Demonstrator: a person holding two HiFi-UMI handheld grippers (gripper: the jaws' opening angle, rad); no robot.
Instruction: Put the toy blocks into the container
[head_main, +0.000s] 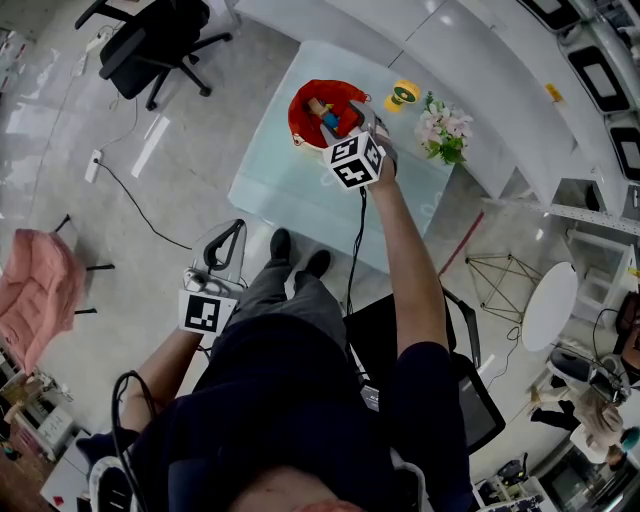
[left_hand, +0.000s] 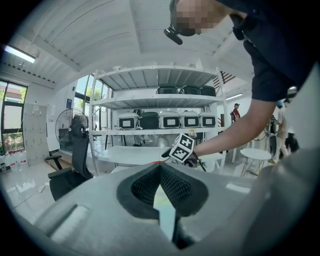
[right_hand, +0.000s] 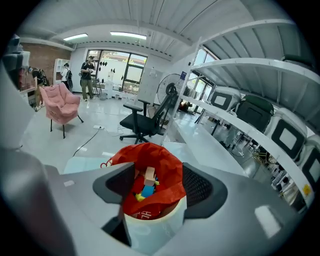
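A white container (head_main: 297, 118) lined with a red bag stands on the glass table (head_main: 290, 190). Inside it lie toy blocks (head_main: 326, 115): a tan block (right_hand: 148, 176), a blue block (right_hand: 147, 190) and a yellow piece. My right gripper (head_main: 362, 118) hovers at the container's right rim. In the right gripper view its jaws (right_hand: 152, 192) stand open just above the container (right_hand: 155, 230), with nothing between the pads. My left gripper (head_main: 228, 240) hangs low beside the person's left knee, away from the table. In the left gripper view its jaws (left_hand: 161, 172) are shut and empty.
A yellow object (head_main: 403, 95) and a pot of flowers (head_main: 443, 132) stand on the table right of the container. A black office chair (head_main: 160, 45) is at far left, a pink chair (head_main: 35, 290) at the left edge. A round white table (head_main: 550, 305) stands at right.
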